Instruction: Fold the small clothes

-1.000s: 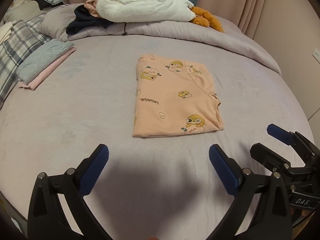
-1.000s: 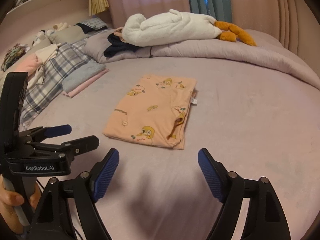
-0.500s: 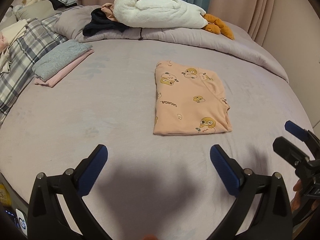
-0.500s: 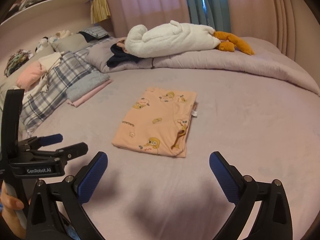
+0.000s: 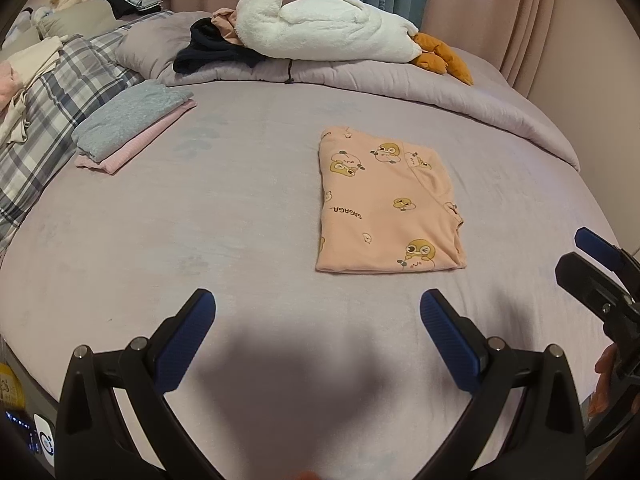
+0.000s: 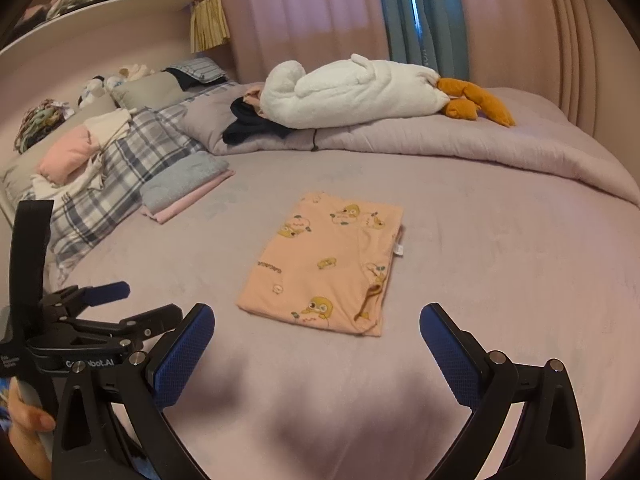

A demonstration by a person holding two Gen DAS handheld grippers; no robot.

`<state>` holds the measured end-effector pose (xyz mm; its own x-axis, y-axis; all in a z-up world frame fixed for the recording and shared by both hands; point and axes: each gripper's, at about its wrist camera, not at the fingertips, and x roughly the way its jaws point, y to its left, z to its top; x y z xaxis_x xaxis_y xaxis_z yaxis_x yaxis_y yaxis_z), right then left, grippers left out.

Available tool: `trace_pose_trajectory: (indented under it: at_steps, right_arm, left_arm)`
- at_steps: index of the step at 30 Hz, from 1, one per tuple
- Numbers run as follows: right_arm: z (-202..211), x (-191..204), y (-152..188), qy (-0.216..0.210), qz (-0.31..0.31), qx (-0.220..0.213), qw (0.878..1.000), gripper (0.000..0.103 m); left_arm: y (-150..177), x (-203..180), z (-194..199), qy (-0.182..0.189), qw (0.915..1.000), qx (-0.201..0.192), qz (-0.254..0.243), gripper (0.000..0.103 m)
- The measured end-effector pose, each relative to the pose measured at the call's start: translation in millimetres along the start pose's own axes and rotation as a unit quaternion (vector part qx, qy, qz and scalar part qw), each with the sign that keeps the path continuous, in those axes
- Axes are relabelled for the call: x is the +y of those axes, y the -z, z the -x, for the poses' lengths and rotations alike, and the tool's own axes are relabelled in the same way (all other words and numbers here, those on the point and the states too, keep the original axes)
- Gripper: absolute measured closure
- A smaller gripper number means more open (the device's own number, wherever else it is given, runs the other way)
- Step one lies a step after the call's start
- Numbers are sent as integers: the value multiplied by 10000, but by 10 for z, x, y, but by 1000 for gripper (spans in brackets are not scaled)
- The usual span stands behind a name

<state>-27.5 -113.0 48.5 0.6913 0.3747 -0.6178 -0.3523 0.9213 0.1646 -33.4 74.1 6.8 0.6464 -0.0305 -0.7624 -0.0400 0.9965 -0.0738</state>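
A small peach garment with cartoon duck prints [image 5: 384, 204] [image 6: 328, 268] lies folded into a flat rectangle on the lilac bedsheet [image 5: 224, 224]. My left gripper [image 5: 318, 336] hangs open above the sheet, short of the garment's near edge, with nothing between its blue pads. My right gripper [image 6: 316, 344] also stands wide open and bare, near the garment's front edge. Each gripper appears at the side of the other's view: the right gripper [image 5: 600, 264] at the right, the left gripper [image 6: 116, 304] at the left, held by a hand [image 6: 24, 424].
A folded stack of a grey-blue and a pink piece [image 5: 132, 124] lies at the left. A plaid cover [image 5: 52, 104], loose clothes, a dark garment [image 5: 212, 48], a white plush [image 5: 320, 28] and a rolled quilt [image 5: 440, 88] line the far side. Curtains hang behind.
Both grippers have drawn back and risen from the folded garment, which now looks smaller and farther. The right gripper's jaws widened from partly open to fully open.
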Motion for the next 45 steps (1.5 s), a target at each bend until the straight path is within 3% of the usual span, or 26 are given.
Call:
trace_pose_trajectory:
  at_steps: [45]
  right_arm:
    - [-40,14,-49,-49,24,39,10000,1]
  left_arm:
    - [-173,21,-16,-53,10000,-83,-9,1]
